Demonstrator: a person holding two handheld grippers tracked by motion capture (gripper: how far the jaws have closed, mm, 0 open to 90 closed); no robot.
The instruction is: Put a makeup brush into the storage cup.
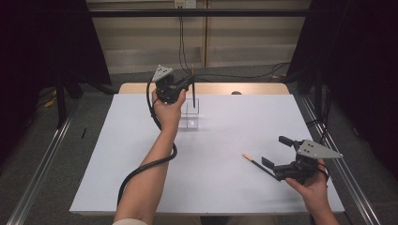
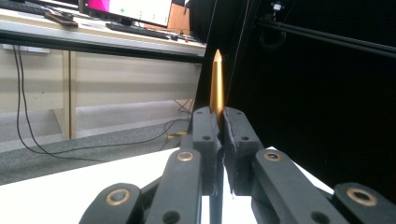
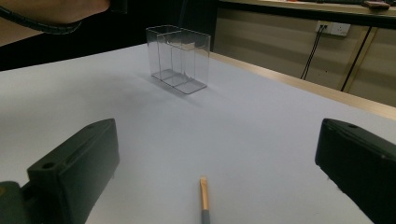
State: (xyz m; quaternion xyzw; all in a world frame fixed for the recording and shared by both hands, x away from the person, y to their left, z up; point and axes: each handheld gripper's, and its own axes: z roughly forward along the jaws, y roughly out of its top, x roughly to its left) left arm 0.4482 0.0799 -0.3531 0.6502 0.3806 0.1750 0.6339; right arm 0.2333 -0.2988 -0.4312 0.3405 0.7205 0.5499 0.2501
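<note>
My left gripper (image 1: 191, 80) is raised over the far middle of the white table, shut on a black pen with a gold end (image 1: 194, 96) that hangs upright above a clear plastic holder (image 1: 191, 114). In the left gripper view the jaws of the left gripper (image 2: 221, 122) pinch the pen, and its gold tip (image 2: 216, 81) sticks up past them. My right gripper (image 1: 276, 150) is open near the right front, around the dark end of a second black pen with a gold end (image 1: 256, 162) lying flat. That pen's gold end (image 3: 204, 193) points toward the holder (image 3: 178, 58).
The white table top (image 1: 141, 154) has bare room at left and front. A wooden strip (image 1: 263, 88) runs along its far edge. Cables (image 1: 225, 75) lie on the floor beyond. Metal rails (image 1: 347, 173) flank the table.
</note>
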